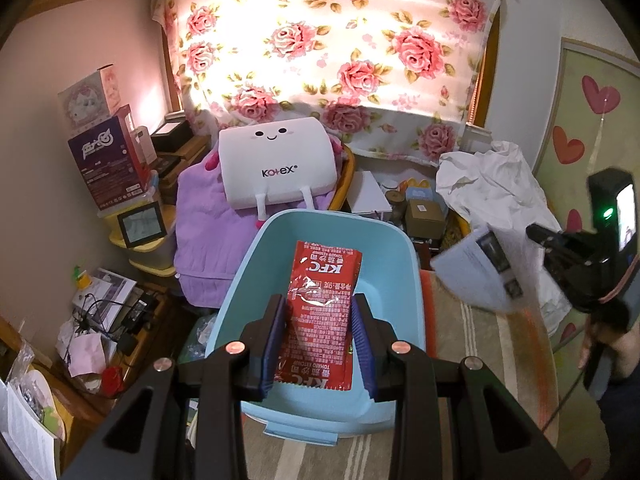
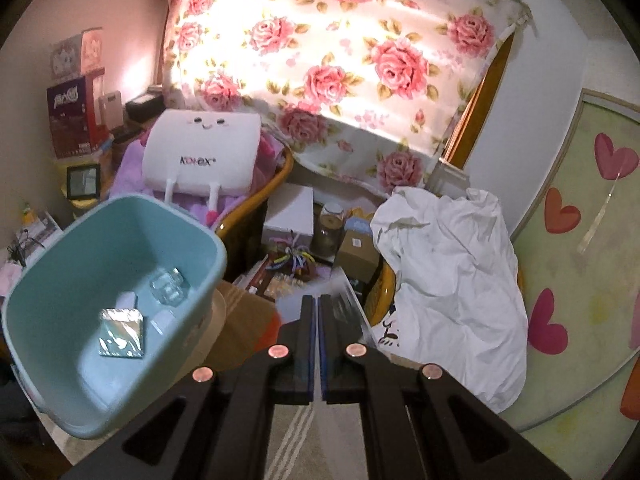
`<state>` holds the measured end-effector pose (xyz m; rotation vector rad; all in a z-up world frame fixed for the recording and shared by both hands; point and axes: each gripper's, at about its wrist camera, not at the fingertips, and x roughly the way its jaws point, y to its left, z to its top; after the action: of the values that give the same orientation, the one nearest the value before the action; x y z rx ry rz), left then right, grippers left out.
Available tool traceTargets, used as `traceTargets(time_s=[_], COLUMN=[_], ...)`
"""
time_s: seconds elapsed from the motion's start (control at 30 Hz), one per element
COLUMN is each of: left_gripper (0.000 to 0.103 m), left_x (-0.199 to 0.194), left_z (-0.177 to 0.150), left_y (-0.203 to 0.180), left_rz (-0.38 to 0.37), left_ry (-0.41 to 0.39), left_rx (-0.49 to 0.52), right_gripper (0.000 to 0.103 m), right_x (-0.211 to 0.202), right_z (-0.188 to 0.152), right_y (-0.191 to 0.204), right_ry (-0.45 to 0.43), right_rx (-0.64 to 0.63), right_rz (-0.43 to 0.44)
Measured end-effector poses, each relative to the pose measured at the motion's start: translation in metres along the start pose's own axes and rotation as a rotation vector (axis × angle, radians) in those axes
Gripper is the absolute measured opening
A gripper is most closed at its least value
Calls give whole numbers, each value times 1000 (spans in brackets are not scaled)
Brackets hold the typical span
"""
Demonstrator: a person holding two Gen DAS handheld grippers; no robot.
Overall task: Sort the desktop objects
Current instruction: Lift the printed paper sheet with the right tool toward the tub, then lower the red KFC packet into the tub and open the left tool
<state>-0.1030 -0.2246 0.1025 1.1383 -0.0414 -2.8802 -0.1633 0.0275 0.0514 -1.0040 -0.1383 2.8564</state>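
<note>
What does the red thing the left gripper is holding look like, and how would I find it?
Find the light blue plastic bin in front of the white smiling Kotex pillow. Just above the bin, between the left gripper's blue-padded fingers, hangs a flat ketchup packet. It is the only shiny red thing there, with white KFC letters on it.

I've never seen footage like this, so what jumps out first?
A red KFC ketchup packet sits between the left claw's fingers, right over a pale blue tub. Behind it, a rose-patterned curtain glows across the window, with a smiling white Kotex pillow just below.
</note>
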Motion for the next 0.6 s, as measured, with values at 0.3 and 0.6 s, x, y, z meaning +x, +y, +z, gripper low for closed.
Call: traceTargets(time_s=[0.3,0.6], left_gripper=[35,35], left_x=[33,92], left_z=[4,-5], left_y=[-4,-11], left_rz=[-30,-31], left_ry=[35,135], left_rx=[10,28], right_gripper=[0,0], right_x=[-39,-55], right_z=[32,36], right_y=[-2,-2], right_ry=[-45,-35], right_rx=[-6,-14], right_rz=[-3,17])
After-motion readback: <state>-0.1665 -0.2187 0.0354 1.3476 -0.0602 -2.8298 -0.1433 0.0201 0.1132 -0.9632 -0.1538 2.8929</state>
